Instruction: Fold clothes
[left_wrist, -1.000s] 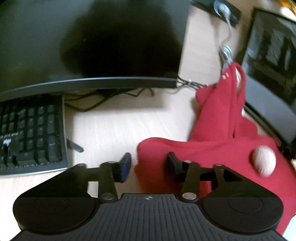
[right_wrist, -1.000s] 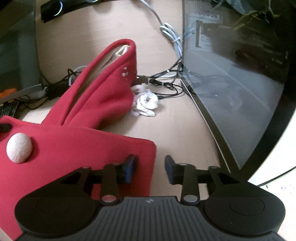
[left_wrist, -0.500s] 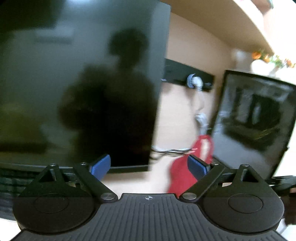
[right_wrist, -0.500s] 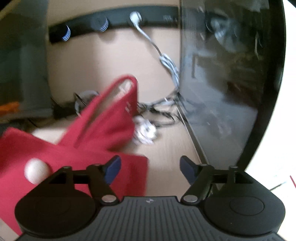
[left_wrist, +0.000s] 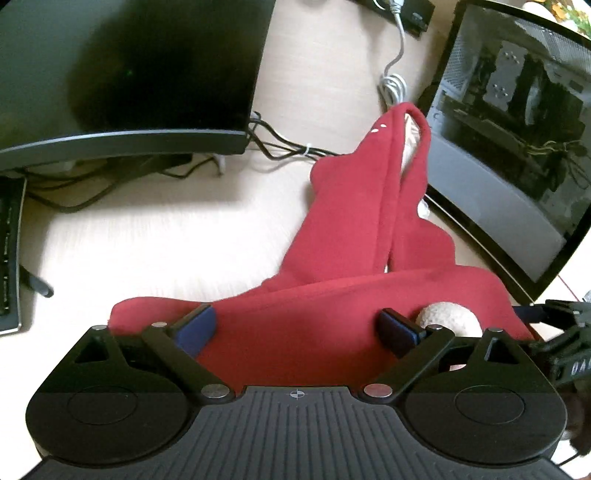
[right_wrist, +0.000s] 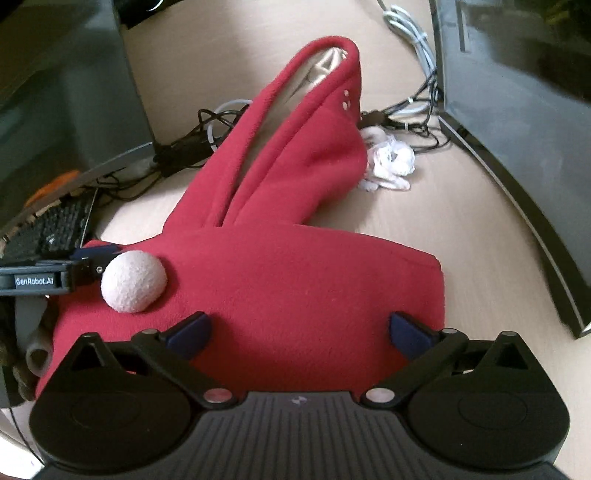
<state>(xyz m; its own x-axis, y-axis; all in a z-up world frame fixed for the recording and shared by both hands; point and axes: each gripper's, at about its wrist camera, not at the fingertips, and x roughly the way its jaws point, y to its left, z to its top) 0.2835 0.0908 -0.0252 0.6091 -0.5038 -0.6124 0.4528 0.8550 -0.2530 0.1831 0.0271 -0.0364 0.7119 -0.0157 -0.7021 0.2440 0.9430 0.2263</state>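
1. One red fleece garment (left_wrist: 332, 325) (right_wrist: 295, 280) lies on the light wood tabletop (left_wrist: 147, 240) (right_wrist: 461, 229), btwn a dark monitor (left_wrist: 129, 70) and a glass-sided PC case (left_wrist: 517, 129) (right_wrist: 517, 110). Near part is a flat folded band; a narrower piece w/ pale lining rises toward the far side.
2. Off-white pom-pom (left_wrist: 448, 319) (right_wrist: 133, 280) sits on the red fabric, toward the garment's left part in the right wrist view.
3. Left hand-held gripper (left_wrist: 295, 326): jaws spread wide, nothing clamped; blue pads over the near band, right pad just beside the pom-pom.
4. Right hand-held gripper (right_wrist: 299, 332): also released, pads wide apart over the garment's near right part, close to its corner edge.
5. Left unit's finger shows at left edge of the right wrist view, next to the pom-pom; whether it touches the cloth, can't tell.
6. White crumpled item (right_wrist: 389, 166) lies on the tabletop just beside the raised red piece.
7. Black cables (left_wrist: 280, 147) (right_wrist: 192, 147) tangle behind the garment; grey cord (left_wrist: 393, 79) (right_wrist: 413, 33) runs farther back.
8. Black keyboard (left_wrist: 7, 258) (right_wrist: 55, 229) at far left.
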